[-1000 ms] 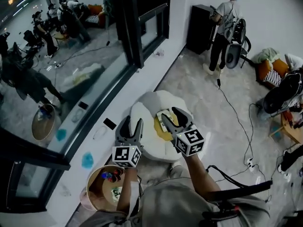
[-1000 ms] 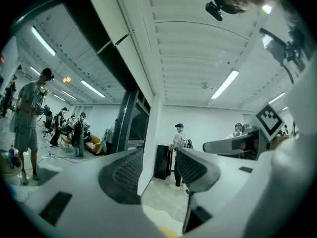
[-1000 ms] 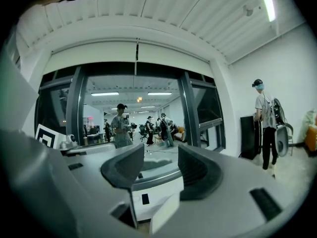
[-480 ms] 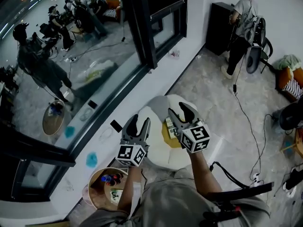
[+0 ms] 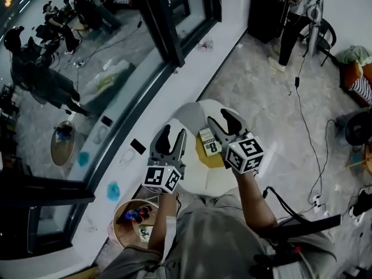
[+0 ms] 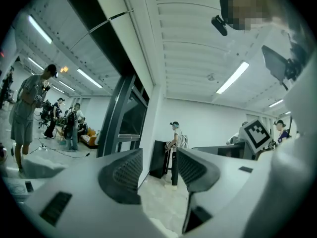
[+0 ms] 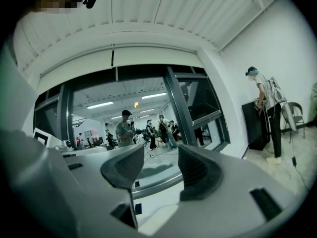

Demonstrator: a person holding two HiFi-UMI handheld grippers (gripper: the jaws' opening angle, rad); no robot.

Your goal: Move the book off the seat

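Head view: book (image 5: 210, 142) on seat (image 5: 197, 182), inside rim; floor (image 5: 261, 97) beyond right edge.

Head cam: high up, pitched steeply down over the wearer's torso (image 5: 226, 243). The left gripper (image 5: 173, 131) and right gripper (image 5: 222, 117) sit close, lower centre, over the white seat (image 5: 197, 176). Window wall (image 5: 116, 68) at left, floor (image 5: 273, 109) at right.

Left gripper cam: mounted right behind its own jaws, looks level along them down the room to the far white wall (image 6: 213, 128).

Right gripper cam: same mount, level, aimed more at the window wall.

Overlap: the standing person (image 6: 174, 150) by the dark cabinet (image 6: 158, 157) shows in all three. The left gripper cam also catches the right gripper's marker cube (image 6: 257, 134) near its right edge.
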